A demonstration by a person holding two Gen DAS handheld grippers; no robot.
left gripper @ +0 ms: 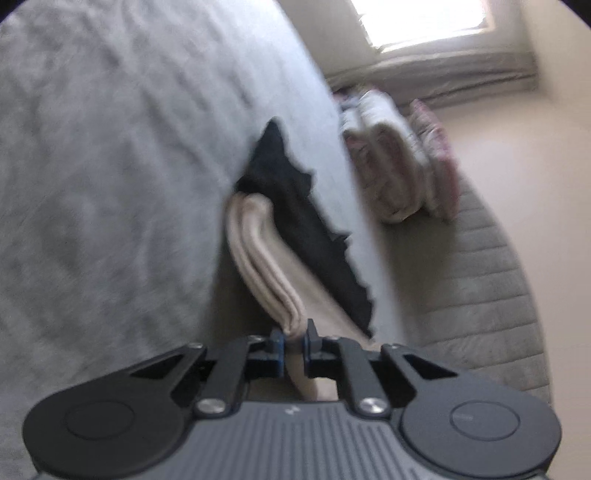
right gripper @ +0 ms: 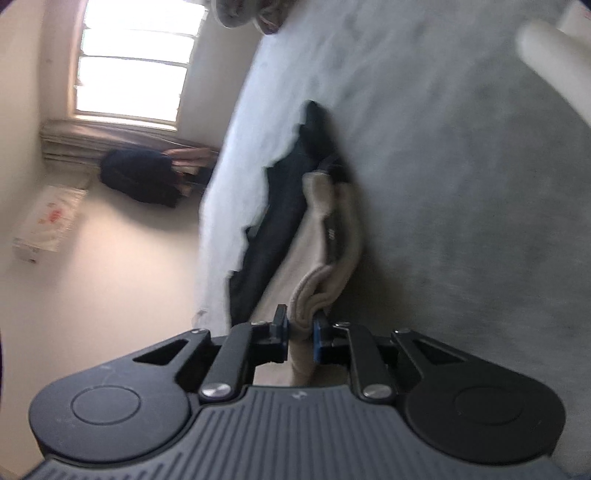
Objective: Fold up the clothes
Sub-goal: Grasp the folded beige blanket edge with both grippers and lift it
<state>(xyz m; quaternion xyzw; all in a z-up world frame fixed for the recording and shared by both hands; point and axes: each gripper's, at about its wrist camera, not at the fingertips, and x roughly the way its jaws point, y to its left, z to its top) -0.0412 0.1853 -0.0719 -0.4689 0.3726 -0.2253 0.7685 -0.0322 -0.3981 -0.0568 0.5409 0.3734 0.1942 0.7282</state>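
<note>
A beige garment (left gripper: 258, 254) hangs in folded layers over the grey bed cover (left gripper: 110, 147), stretched between both grippers. My left gripper (left gripper: 293, 338) is shut on one bunched edge of it. My right gripper (right gripper: 301, 321) is shut on the other bunched edge of the beige garment (right gripper: 321, 236). A black garment (left gripper: 295, 210) with a jagged edge lies on the bed just behind the beige one, and it also shows in the right wrist view as a dark strip (right gripper: 280, 206). Both views are tilted and blurred.
A stack of folded pink and white bedding (left gripper: 399, 162) stands at the bed's far end under a bright window (left gripper: 421, 22). Across the floor sit a dark bag (right gripper: 144, 177) and a white box (right gripper: 48, 221). A ribbed grey mat (left gripper: 480, 280) lies beside the bed.
</note>
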